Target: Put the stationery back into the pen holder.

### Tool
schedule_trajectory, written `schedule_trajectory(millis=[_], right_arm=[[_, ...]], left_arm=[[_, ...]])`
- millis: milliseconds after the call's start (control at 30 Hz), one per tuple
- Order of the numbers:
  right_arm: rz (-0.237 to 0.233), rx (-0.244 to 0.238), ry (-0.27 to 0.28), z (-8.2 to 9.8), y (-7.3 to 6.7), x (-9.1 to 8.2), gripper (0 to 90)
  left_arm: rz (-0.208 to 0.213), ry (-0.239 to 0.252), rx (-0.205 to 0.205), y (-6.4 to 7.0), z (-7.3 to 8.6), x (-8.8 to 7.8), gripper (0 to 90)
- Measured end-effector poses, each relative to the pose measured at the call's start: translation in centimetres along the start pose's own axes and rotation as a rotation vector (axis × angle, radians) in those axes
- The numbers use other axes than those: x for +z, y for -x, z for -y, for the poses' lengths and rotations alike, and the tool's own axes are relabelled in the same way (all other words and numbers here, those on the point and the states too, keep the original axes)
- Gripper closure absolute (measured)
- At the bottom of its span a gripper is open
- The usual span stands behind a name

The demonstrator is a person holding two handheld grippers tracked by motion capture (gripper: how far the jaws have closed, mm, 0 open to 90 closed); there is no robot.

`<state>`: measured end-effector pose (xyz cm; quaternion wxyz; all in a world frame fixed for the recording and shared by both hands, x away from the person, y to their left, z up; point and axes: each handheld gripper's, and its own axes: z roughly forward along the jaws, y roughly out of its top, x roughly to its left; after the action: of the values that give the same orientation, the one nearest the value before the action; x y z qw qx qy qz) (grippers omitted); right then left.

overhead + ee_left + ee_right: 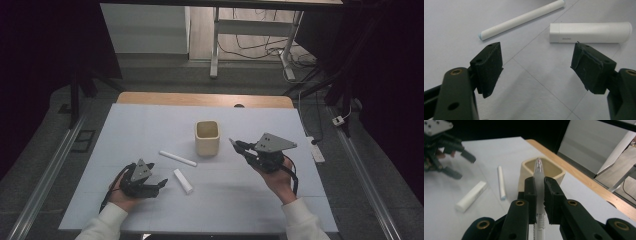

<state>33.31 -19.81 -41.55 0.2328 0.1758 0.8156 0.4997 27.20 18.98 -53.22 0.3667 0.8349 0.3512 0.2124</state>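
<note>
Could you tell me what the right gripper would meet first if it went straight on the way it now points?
Most likely the cream cup. The right gripper is shut on a pen whose tip points at the cup's near rim, so the pen tip would touch first. How much gap remains is hard to judge.

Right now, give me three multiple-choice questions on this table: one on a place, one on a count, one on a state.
1. Where does the pen point?
A. toward the cup
B. at the floor
C. at the left gripper

2. How many white sticks lie on the mat?
A. none
B. two
C. five

3. How stands the right gripper?
A. wide open
B. shut on the pen
C. shut on the cup

Answers: 1 A, its tip lines up with the cup's mouth; 2 B, a thin stick and a thick stick; 3 B, both pads press the pen.
</note>
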Motion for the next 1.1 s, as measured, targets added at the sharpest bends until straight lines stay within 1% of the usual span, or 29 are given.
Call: schedule_trajectory(millis=[100, 400, 533, 867, 1067, 1100], right_arm=[[0.01, 0.022, 0.024, -0.3, 0.2, 0.3, 80.5], [0.017, 0.037, 0.049, -0.7, 0.3, 1.0, 80.5], [0.016, 0.055, 0.067, -1.0, 0.5, 1.1, 80.5], [0.032, 0.076, 0.101, -1.4, 0.8, 1.8, 80.5], [0.02, 0.113, 0.128, -1.5, 1.0, 2.3, 80.4], [0.021, 0.113, 0.128, -1.6, 1.0, 2.3, 80.4]], left_arm=[[0.0, 0.0, -0.001, 0.0, 0.0, 0.0, 25.2], [0.001, -0.001, 0.0, 0.0, 0.0, 0.0, 25.2], [0.002, -0.003, 0.002, 0.0, 0.0, 0.1, 25.2], [0.002, -0.006, 0.002, 0.0, 0.0, 0.1, 25.2], [0.003, -0.004, 0.001, -0.1, 0.0, 0.1, 25.2], [0.002, -0.005, 0.001, -0.1, 0.0, 0.1, 25.2]])
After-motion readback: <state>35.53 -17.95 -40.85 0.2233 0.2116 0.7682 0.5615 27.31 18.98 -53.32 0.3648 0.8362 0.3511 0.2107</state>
